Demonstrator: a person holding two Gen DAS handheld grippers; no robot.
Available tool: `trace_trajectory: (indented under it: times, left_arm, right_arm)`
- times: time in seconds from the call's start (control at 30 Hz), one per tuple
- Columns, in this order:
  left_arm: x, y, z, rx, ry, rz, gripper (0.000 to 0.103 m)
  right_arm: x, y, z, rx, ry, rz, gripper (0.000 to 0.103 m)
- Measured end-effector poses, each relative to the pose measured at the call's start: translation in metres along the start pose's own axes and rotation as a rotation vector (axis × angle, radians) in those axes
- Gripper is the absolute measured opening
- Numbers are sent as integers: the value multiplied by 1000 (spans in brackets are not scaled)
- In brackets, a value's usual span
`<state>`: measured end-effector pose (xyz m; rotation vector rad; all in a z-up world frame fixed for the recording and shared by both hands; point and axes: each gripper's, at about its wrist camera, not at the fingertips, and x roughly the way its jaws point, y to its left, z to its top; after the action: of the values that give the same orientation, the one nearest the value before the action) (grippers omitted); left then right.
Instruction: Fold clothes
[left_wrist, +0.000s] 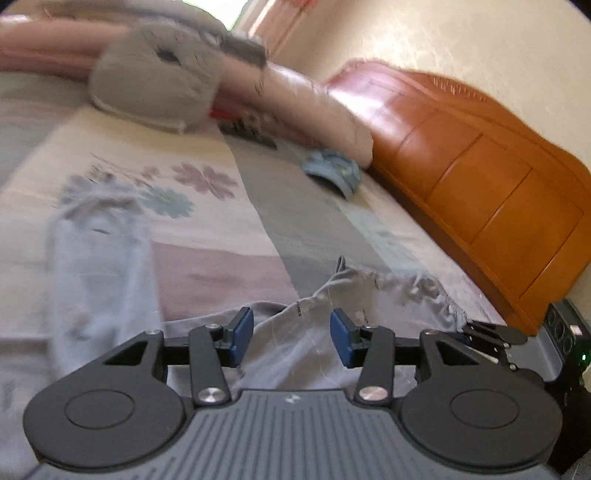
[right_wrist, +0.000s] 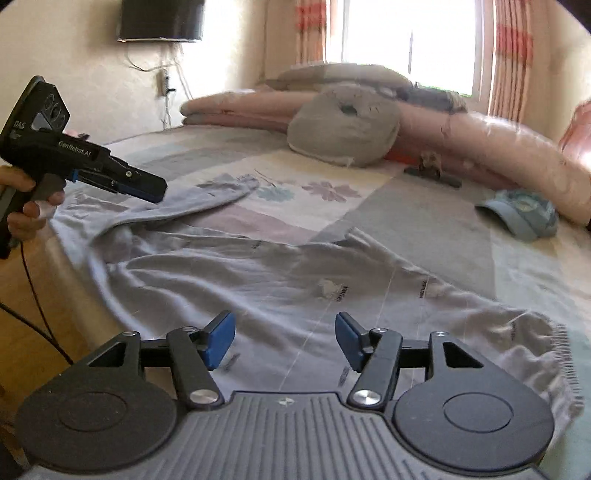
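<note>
Two grippers: both in view, each hand-held, neither with cloth between its pads.
Left gripper (left_wrist: 291, 334): blue pads stand well apart in its own view; grey cloth lies beyond and below the gap, nothing pinched. In the right wrist view it hangs above the garment's far-left part, near the sleeve.
Right gripper (right_wrist: 285, 341): pads likewise spread wide, empty, hovering over the near edge of the garment's body.
Hand (right_wrist: 27, 199): wraps the left tool's handle at the bed's left edge; a cable trails down from it.
Garment (right_wrist: 258, 273): a pale grey long-sleeved top, spread mostly flat but rumpled across the near part of the bed; printed lettering and thin lines show on the cloth.
Sleeve (right_wrist: 207, 201): lies stretched outward, away from the body, toward the flower print.
Hem end (right_wrist: 546, 354): ribbed edge bunched at the right, near the bed's edge.
Bed cover (right_wrist: 424, 218): patchwork, bare beyond the garment.
Blue cap (right_wrist: 524, 218): well apart from the top, beside the pink bolster (right_wrist: 498, 155).
Grey cushion (right_wrist: 343, 125): farther back.
Progress: no crease or doubled layer is visible; the top lies open, so by my judgement sleeves and body all remain to be folded in.
</note>
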<state>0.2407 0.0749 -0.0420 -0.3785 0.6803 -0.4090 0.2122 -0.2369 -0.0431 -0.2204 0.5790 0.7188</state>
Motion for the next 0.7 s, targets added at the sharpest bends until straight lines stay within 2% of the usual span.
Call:
trace_trajectory:
  times: [0.13,0.27,0.37,0.5,0.7]
  left_arm:
    - [43,9,9,-15,121,-8,45]
    - [60,15,12,-50,224,-49,47]
    - [65,13,22,-42,286,-98,49]
    - [95,7,32,-47,379,-175,49]
    - [140,-4,47,-48,513,-294,50]
  right_arm:
    - [24,-20,9,87,43,19,65]
    - [38,-38,15,201,84,49,65]
    - [46,-47,18,259,118,69,68]
    - [54,-52,17,303,164,83,68]
    - [55,-51,21,344,178,63,69]
